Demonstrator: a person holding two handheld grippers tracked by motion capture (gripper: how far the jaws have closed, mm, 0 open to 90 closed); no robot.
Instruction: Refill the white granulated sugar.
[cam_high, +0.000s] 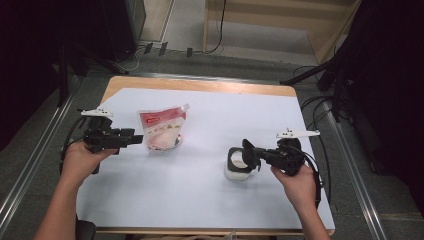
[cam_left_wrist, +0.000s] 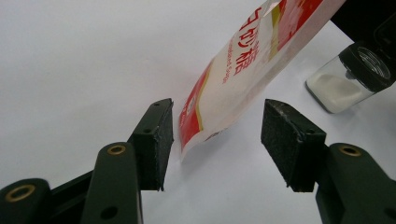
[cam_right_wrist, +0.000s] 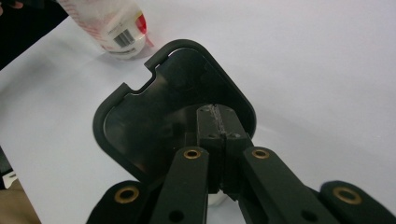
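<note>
left tongs spread around red-white pouch corner; right tongs pinch black lid over jar on worktop.

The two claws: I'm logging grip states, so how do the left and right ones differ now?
The left claw is open, its jaws apart on either side of the red-and-white plastic pouch's lower corner; the right claw is shut on the black flip lid of the clear jar of white powder. The left is level, the right tilts down. Both are hand-held.
</note>
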